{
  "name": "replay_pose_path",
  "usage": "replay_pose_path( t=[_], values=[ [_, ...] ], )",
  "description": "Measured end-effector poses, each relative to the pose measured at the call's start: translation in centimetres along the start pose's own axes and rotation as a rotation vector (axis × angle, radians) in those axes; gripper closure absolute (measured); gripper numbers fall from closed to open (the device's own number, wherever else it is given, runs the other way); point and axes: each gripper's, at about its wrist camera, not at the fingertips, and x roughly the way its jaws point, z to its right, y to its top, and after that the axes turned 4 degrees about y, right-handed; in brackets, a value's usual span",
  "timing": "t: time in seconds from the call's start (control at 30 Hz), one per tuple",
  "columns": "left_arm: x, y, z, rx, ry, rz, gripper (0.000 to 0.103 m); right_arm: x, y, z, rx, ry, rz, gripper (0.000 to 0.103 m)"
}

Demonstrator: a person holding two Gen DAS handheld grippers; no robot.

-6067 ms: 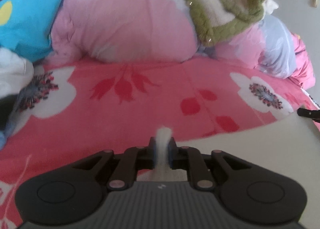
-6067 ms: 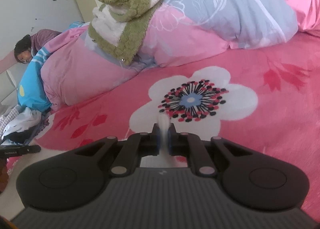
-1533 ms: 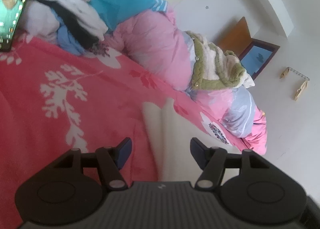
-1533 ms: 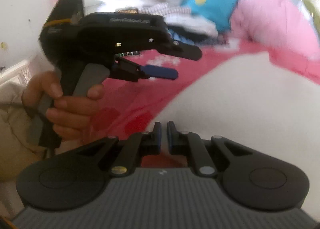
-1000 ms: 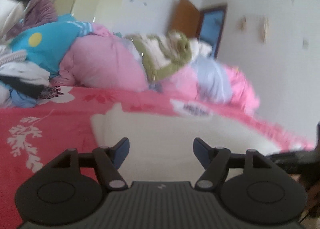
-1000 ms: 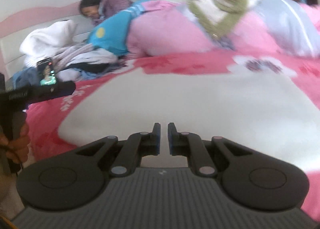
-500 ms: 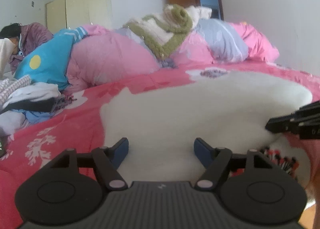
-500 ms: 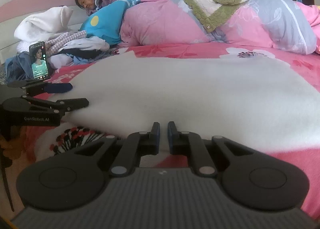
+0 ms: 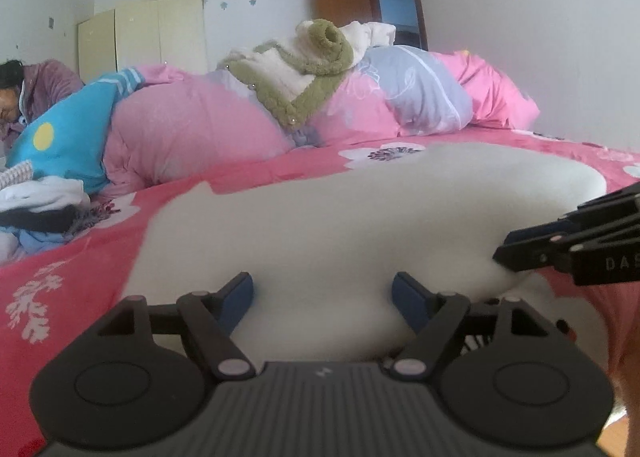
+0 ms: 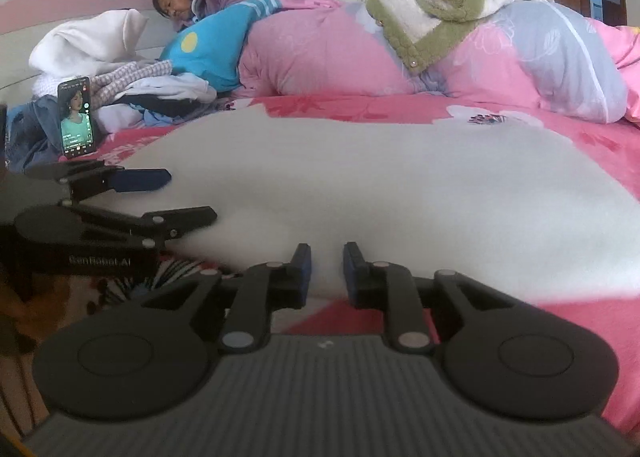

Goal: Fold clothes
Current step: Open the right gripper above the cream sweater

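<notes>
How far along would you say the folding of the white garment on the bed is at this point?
Done: the soft white garment lies spread on the pink floral bedspread. In hand: nothing; the left gripper and right gripper sit open at its near edge. Left: every fold, since none shows yet.

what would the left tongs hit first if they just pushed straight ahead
Most likely the white garment spread on the bed: it lies directly ahead between the open left tongs. Depth is hard to judge, so they may already be touching it.

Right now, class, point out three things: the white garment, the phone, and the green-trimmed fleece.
white garment [image 10: 400, 185], right wrist view, middle of its flat top.
phone [image 10: 76, 117], right wrist view, centre of its lit screen.
green-trimmed fleece [image 9: 304, 69], left wrist view, its green edging.
</notes>
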Motion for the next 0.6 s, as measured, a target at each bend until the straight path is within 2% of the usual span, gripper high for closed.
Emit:
replay_pose_path(
  t=[0.17, 0.23, 0.27, 0.3, 0.37, 0.47, 0.6],
  values=[
    [0.0, -0.7, 0.0, -0.008, 0.005, 0.018, 0.024, -1.1, 2.4, -0.1, 0.015, -0.033, 0.012, 0.081],
    [0.0, -0.7, 0.0, -0.011, 0.004, 0.02, 0.024, -2.1, 3.2, -0.2, -0.004, -0.059, 0.07, 0.077],
    [0.0, -0.7, 0.0, -0.011, 0.004, 0.021, 0.024, -2.4, 3.5, -0.2, -0.018, -0.076, 0.098, 0.072],
    [0.0, -0.7, 0.0, -0.012, 0.004, 0.021, 0.024, -2.5, 3.6, 0.0, -0.025, -0.099, 0.111, 0.059],
    [-0.1, -0.8, 0.0, -0.012, 0.003, 0.022, 0.023, -1.1, 2.9, 0.9, -0.008, -0.136, 0.051, 0.042],
    [-0.1, -0.6, -0.1, -0.012, 0.004, 0.019, 0.023, 0.7, 0.6, 1.9, 0.006, -0.141, 0.018, 0.039],
    [-0.8, 0.5, -0.5, -0.044, 0.013, 0.021, 0.023, 0.9, 0.9, 2.1, 0.015, -0.139, -0.003, 0.038]
  ],
)
